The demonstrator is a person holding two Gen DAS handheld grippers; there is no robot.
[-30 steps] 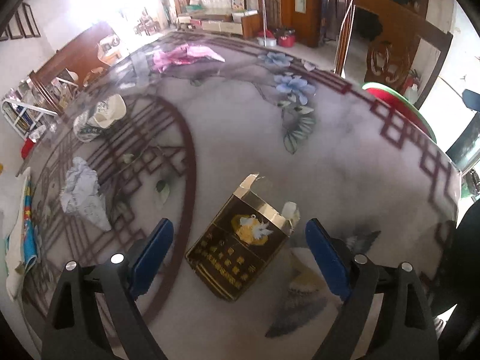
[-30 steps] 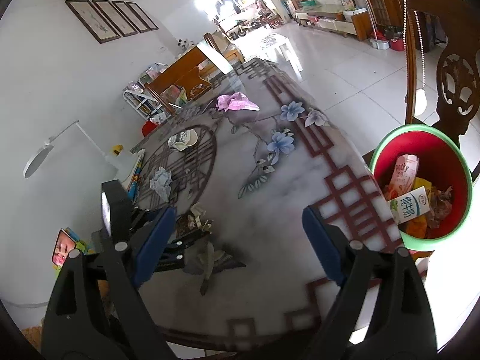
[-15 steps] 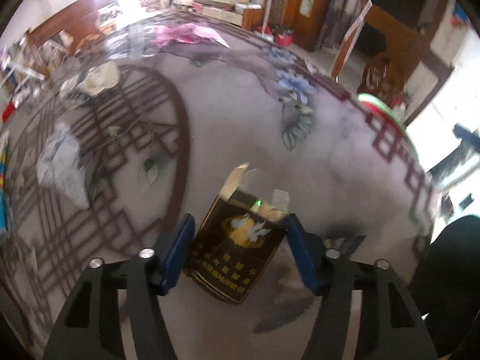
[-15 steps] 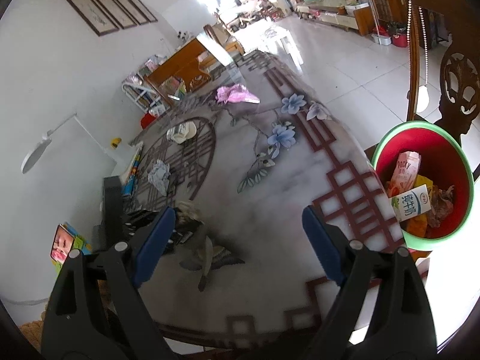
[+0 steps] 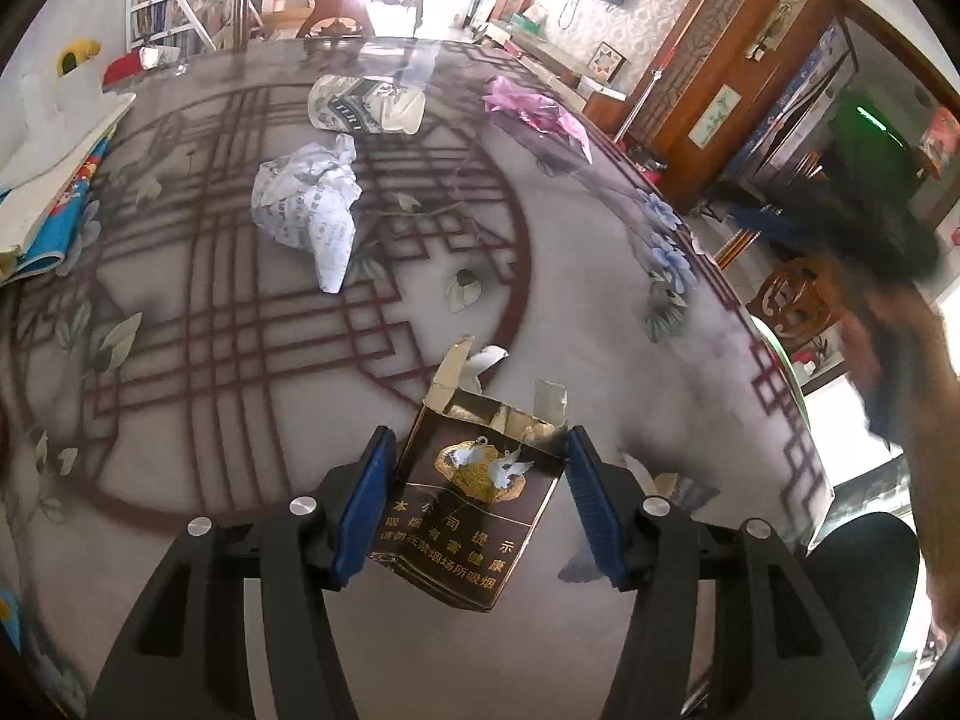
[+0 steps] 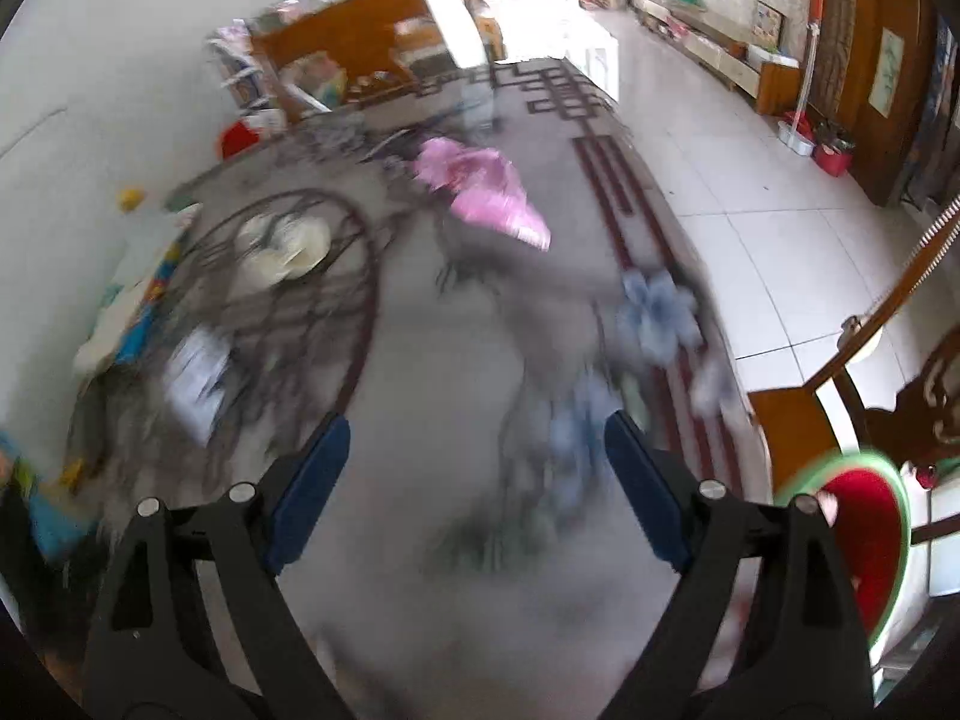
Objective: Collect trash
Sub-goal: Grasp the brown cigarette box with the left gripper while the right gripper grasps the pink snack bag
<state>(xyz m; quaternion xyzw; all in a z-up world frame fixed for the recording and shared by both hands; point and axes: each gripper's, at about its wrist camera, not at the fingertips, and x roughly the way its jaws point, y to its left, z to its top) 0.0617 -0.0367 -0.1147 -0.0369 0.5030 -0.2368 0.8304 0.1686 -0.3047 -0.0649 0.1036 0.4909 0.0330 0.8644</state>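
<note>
Left tongs (image 5: 477, 501) now pinching the torn cigarette pack (image 5: 474, 498), blue pads touching both its sides; spread wide around it a second ago. Pack tilted, open ragged top pointing away, seemingly just raised off the desk (image 5: 600, 312), though contact underneath cannot be confirmed. Beyond the pack: crumpled paper (image 5: 309, 207), farther still a squashed paper cup (image 5: 366, 105), and to the far right of the pack a pink plastic bag (image 5: 534, 111). Right tongs (image 6: 477, 483) spread apart, holding nothing, view heavily blurred and now turned toward the pink bag. Red bin with green rim (image 6: 864, 534) off the desk edge, well to the right of the pack. Likely meaning: grasp secured, carry to the bin next; paper, cup and bag still to collect.
</note>
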